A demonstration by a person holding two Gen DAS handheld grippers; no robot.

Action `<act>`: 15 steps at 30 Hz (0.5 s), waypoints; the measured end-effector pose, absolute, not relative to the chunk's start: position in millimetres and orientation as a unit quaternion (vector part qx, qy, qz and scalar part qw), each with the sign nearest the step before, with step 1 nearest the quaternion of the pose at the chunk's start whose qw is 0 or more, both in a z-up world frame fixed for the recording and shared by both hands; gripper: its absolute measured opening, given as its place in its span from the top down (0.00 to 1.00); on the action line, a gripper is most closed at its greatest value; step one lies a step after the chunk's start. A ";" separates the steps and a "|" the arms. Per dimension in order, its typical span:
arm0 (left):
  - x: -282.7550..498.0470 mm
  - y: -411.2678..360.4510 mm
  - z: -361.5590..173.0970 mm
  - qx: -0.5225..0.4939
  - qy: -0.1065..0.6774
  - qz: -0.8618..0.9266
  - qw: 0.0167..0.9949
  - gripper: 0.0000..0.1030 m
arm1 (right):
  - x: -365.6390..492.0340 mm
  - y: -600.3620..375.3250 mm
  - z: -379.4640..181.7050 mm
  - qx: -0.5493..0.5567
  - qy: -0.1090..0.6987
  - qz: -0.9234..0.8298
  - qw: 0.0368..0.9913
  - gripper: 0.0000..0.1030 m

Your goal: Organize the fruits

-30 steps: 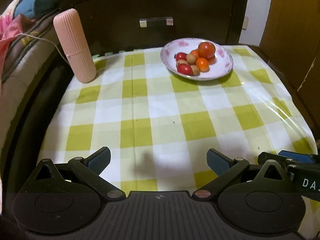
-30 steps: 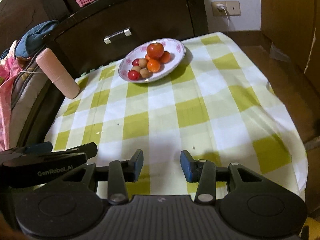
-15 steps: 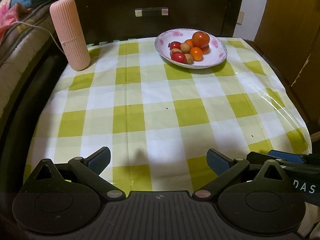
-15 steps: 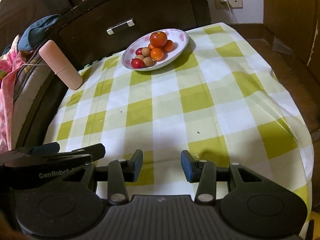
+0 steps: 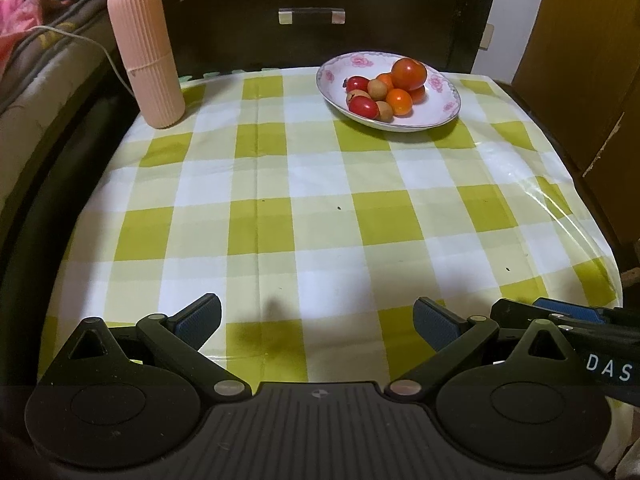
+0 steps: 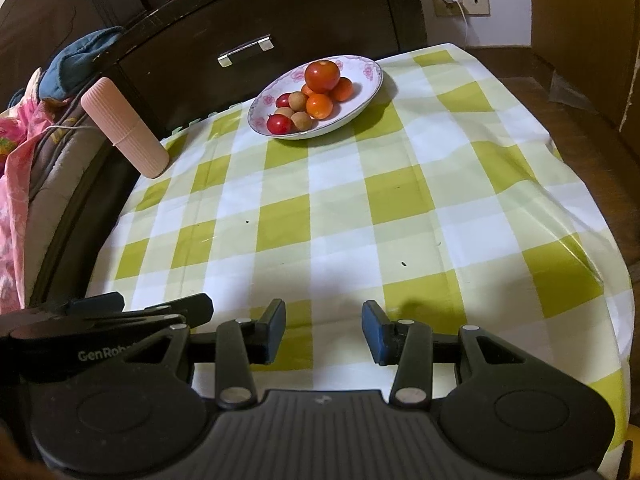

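- Fruits (image 5: pixel 385 90) all heaped in the plate (image 5: pixel 442 118) at the counter's (image 5: pixel 304 216) far edge; none loose on the cloth.
- Fits either end of the job: fruit gathered into the plate, or piled there awaiting sorting. Not settled by this moment alone.
- Left gripper (image 5: pixel 316 322) low over the near edge, jaws spread wide, nothing between them.
- Right gripper (image 6: pixel 324 330) just beside it, also at the near edge, jaws parted more narrowly, holding nothing.
- Both well apart from the plate; any pick would call for a long reach forward and a gentle pinch on round, smooth pieces that could roll or bruise.
- Fruit: one large red tomato (image 6: pixel 322 76) on top, smaller orange ones around it, glossy oblong red ones (image 5: pixel 363 106) at the near rim, dull tan balls (image 6: pixel 298 101) in between.
- Stacked loosely, so lifting a lower piece would likely shift the ones above.
- Plate: shallow, white, glazed, pink flowers round the rim.
- Cloth: green-and-white check under a clear shiny film, creased at the right side, a few dark specks.
- Pink ribbed tube (image 5: pixel 145 54) upright at the far left corner, matte, rounded top.
- Dark wooden drawer front with a metal handle (image 6: pixel 245 51) behind the plate.
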State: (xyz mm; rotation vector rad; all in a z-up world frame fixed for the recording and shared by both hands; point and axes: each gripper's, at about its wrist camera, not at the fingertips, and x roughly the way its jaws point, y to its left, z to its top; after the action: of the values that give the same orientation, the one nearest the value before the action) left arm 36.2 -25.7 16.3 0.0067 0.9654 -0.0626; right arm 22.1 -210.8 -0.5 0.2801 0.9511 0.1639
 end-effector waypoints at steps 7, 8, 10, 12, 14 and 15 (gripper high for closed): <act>34.2 -25.3 18.5 0.005 0.457 -0.021 0.889 0.01 | 23.0 -210.5 -2.0 0.137 0.456 0.081 0.876 0.61; 33.8 -24.7 19.2 0.001 0.456 -0.017 0.890 0.01 | 23.0 -210.2 -2.1 0.138 0.456 0.083 0.876 0.61; 33.3 -22.6 20.4 -0.010 0.456 -0.010 0.890 0.02 | 22.6 -209.0 -1.8 0.139 0.454 0.086 0.876 0.61; 33.8 -20.4 21.3 -0.021 0.457 -0.012 0.889 0.02 | 22.2 -208.7 -0.5 0.141 0.451 0.088 0.877 0.61; 34.0 -19.7 22.5 -0.022 0.454 -0.014 0.890 0.02 | 22.2 -209.4 0.8 0.144 0.448 0.090 0.878 0.61; 34.5 -20.0 22.9 -0.021 0.454 -0.013 0.890 0.01 | 22.0 -209.5 1.3 0.145 0.447 0.091 0.878 0.61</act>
State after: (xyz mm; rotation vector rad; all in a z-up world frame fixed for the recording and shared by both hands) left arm 34.5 -20.0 22.9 -0.0430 0.9437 -0.0279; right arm 22.0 -209.5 1.3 0.3031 0.9322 0.1896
